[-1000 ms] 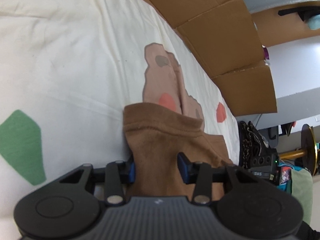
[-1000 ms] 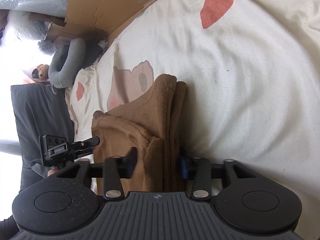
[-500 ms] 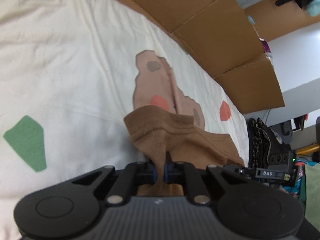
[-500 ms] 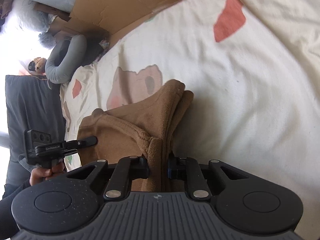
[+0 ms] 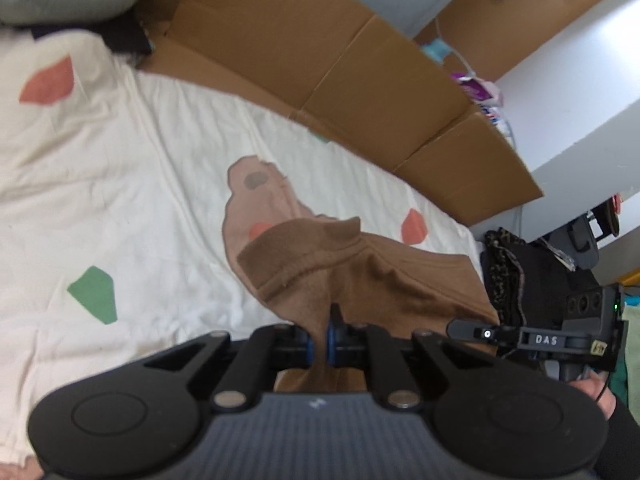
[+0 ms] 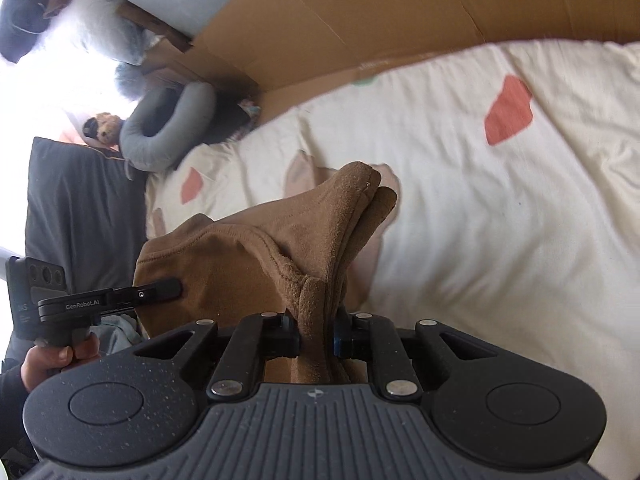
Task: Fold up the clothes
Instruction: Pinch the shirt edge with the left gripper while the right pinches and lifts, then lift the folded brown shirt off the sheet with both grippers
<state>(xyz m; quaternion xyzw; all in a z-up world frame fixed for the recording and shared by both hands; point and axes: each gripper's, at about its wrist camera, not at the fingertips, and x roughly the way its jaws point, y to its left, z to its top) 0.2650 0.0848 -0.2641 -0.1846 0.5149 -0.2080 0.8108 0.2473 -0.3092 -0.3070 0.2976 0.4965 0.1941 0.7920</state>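
A brown fleece garment is held up above a cream bed sheet with coloured patches. My left gripper is shut on one edge of the garment, near its ribbed hem. My right gripper is shut on a thick folded edge of the same garment. The garment hangs between both grippers, its far folds lifted off the sheet. The right gripper also shows in the left wrist view, and the left gripper in the right wrist view.
Flattened cardboard lines the far side of the bed. A grey pillow and a dark cushion lie at one end. Dark clothes are piled off the other end.
Both grippers closed on the brown garment, then lifted it off the sheet. The views have pulled back and up, and the garment now bunches between the jaws.
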